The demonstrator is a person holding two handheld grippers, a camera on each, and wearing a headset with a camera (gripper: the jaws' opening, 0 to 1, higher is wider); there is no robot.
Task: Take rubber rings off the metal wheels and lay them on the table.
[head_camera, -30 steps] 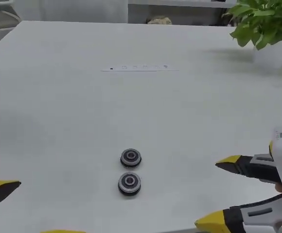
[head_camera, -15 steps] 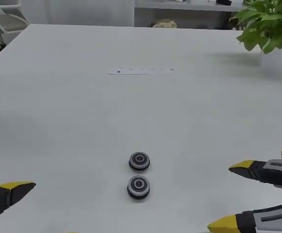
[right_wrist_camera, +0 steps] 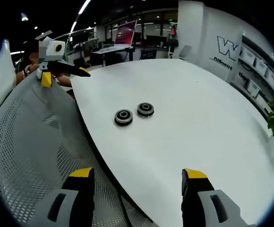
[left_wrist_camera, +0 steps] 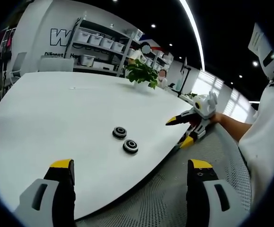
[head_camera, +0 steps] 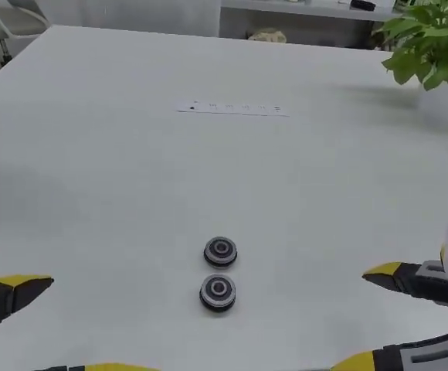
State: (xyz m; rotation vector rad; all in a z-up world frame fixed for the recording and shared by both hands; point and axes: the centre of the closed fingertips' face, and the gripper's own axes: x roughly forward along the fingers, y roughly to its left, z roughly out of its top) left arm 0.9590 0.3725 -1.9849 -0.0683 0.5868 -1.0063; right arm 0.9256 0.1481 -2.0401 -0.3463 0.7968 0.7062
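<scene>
Wheels: two small round metal wheels, one (head_camera: 221, 252) farther from the near edge of the table (head_camera: 131, 193) and one (head_camera: 218, 292) closer to it. Both lie flat, just beside each other with a narrow gap between them.
Wheel position: close to the near edge of the table, about midway along it, between the two grippers.
Wheel build: silver metal face with concentric circles and a dark centre.
Rubber rings: black rubber rings (head_camera: 218, 306) sit around the rims of both wheels, one on each.
Left gripper: the left gripper (left_wrist_camera: 131, 164) is at the near left corner area, well apart from the wheels. Jaws spread wide, nothing between them.
Right gripper: the right gripper (right_wrist_camera: 138, 172) is at the near right edge, well apart from the wheels. Jaws spread wide, nothing between them.
Gripper build: grey and black jaws with yellow pointed tips.
Path to wheels: bare table top lies between each gripper and the wheels.
Table surface: white, smooth, matte, with a rounded near edge in the gripper views.
Strip: a flat white strip (head_camera: 233, 109) with small marks lies mid-table, well beyond the wheels.
Plant: a green leafy plant (head_camera: 432, 46) stands at the far right corner.
Mesh: a grey mesh surface (right_wrist_camera: 33, 142) lies beside the near edge.
Shelves: racks with white bins (left_wrist_camera: 94, 47) stand beyond the far edge.
</scene>
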